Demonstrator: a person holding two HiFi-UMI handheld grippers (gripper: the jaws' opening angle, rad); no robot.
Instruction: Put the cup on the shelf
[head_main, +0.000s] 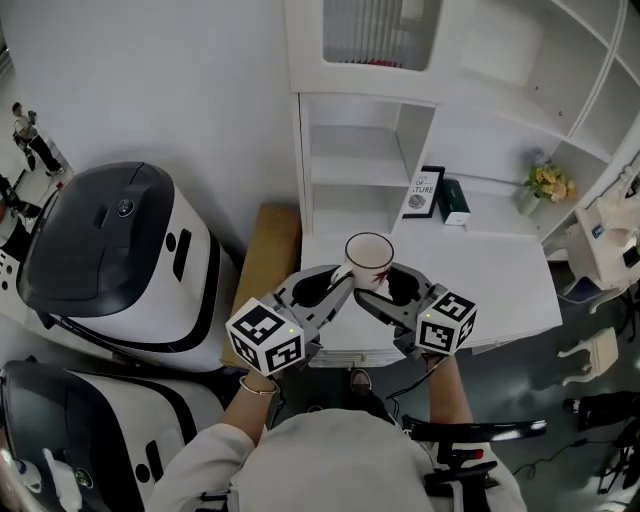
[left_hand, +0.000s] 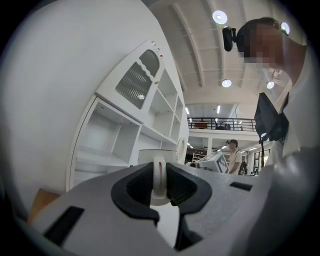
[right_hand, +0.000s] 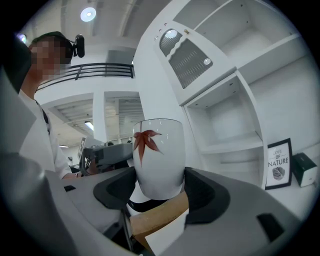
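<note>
The cup (head_main: 369, 258) was held between both tools, upright, over the front of the white table (head_main: 500, 285) and in front of the shelf (head_main: 352, 170), not on it. The left gripper (head_main: 338, 283) had its jaws narrow, pinched on the cup's handle (left_hand: 159, 176). In the left gripper view that loop and a strip of the rim behind it were all that showed of the cup. The right gripper (head_main: 380, 295) had its jaws wide, clamped on the cup's body, with a red leaf (right_hand: 148, 141) facing its camera.

The cup's base was hidden behind the jaws in every view, so I could not tell whether it touched the table. From the head view the grippers covered its lower half.

A framed sign (head_main: 424, 193) stood in the shelf's lower bay, its first letters cut off by the upright, with a dark box (head_main: 453, 203) just beside it. Flowers (head_main: 549, 182) stood further right, too small to make out. A brown board (head_main: 268, 265) lay left of the table, partly under the left gripper.
</note>
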